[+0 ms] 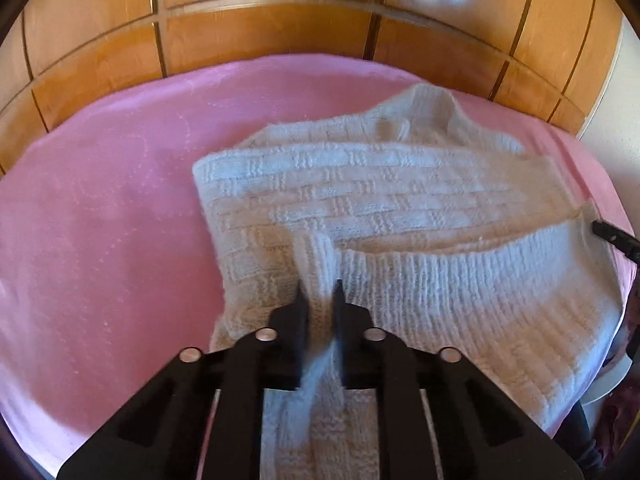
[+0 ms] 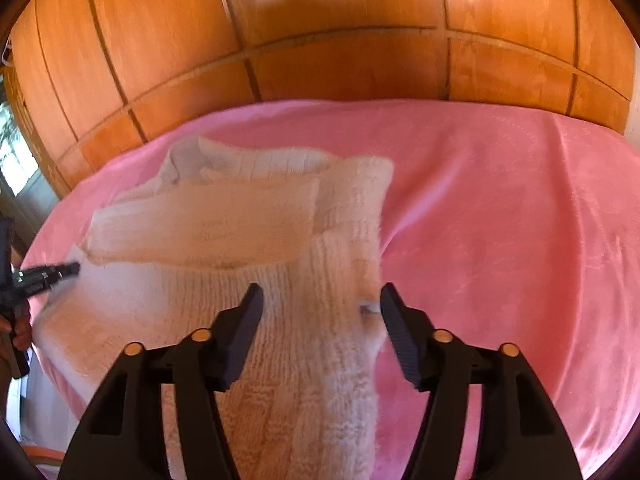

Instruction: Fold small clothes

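Observation:
A small cream knitted sweater (image 1: 400, 216) lies partly folded on a pink blanket (image 1: 100, 220). My left gripper (image 1: 319, 292) is shut on a ribbed cuff or hem fold of the sweater, which bunches between its fingers. In the right wrist view the sweater (image 2: 248, 240) lies left of centre on the blanket (image 2: 500, 220), with a sleeve folded across its body. My right gripper (image 2: 322, 300) is open, its jaws wide apart above a ribbed sleeve or edge that lies between them. The right gripper's tip (image 1: 612, 236) shows at the far right of the left view, and the left gripper (image 2: 48, 274) at the far left of the right view.
A wooden panelled headboard or wardrobe (image 1: 280, 32) stands behind the bed and also fills the top of the right wrist view (image 2: 340, 40). The blanket's right edge (image 1: 600, 184) drops off near a white wall. A window (image 2: 12, 152) is at the far left.

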Demonstrator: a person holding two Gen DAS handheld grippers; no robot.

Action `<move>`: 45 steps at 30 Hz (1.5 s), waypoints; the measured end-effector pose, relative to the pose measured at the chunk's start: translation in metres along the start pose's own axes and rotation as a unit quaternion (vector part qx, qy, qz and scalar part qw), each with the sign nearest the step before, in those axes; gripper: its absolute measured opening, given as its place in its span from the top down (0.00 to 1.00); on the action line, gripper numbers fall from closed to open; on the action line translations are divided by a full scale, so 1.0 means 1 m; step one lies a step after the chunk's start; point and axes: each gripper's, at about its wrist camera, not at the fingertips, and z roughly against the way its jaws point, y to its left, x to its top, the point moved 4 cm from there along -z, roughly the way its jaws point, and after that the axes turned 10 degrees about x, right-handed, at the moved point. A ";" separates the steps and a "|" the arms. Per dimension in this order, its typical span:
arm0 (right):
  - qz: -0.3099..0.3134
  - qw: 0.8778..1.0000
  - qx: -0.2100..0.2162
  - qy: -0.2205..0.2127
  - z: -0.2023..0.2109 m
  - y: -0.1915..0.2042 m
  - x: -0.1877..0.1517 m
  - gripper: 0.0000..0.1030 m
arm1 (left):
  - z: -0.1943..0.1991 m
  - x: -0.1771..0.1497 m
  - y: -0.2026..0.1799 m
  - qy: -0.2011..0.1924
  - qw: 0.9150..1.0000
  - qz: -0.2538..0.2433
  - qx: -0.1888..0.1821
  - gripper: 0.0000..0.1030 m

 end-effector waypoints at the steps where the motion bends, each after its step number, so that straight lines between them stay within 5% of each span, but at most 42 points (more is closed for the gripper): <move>1: 0.007 1.000 -0.012 0.003 -0.002 0.002 -0.002 0.69 | 0.004 -0.001 0.003 -0.008 1.000 0.004 0.002 0.93; 2: 0.018 0.999 -0.028 0.003 -0.002 0.002 -0.004 0.86 | 0.010 -0.002 0.005 -0.019 1.000 0.010 0.007 0.93; 3: 0.030 0.998 -0.046 0.000 0.001 0.004 -0.006 0.89 | 0.017 -0.005 0.008 -0.031 0.999 0.017 0.012 0.94; 12: 0.074 0.995 -0.065 -0.031 0.050 0.027 -0.012 0.94 | 0.073 -0.017 0.010 -0.095 0.994 0.044 0.003 0.94; 20: 0.030 0.993 -0.001 -0.114 0.086 0.031 0.062 0.94 | 0.111 0.029 0.026 -0.154 0.985 0.081 -0.010 0.94; 24: -0.018 0.993 0.001 -0.118 0.046 0.008 0.105 0.95 | 0.088 0.067 0.029 -0.159 0.983 0.086 0.017 0.94; 28: -0.055 0.992 -0.041 -0.108 -0.005 -0.021 0.131 1.00 | 0.034 0.101 0.033 -0.135 0.985 0.091 0.059 0.94; 34: -0.124 0.991 -0.020 -0.044 -0.071 -0.052 0.115 1.00 | -0.049 0.108 0.035 -0.072 0.988 0.093 0.104 0.94; 37: -0.121 0.991 0.019 -0.045 -0.063 -0.049 0.104 0.91 | -0.056 0.097 0.037 -0.059 0.989 0.097 0.094 0.94; 40: -0.130 0.988 0.065 -0.050 -0.052 -0.047 0.106 0.45 | -0.048 0.093 0.040 -0.068 0.990 0.090 0.089 0.94; 45: -0.093 0.993 0.073 -0.024 -0.065 -0.033 0.112 0.46 | -0.036 0.090 0.039 -0.077 0.990 0.080 0.087 0.94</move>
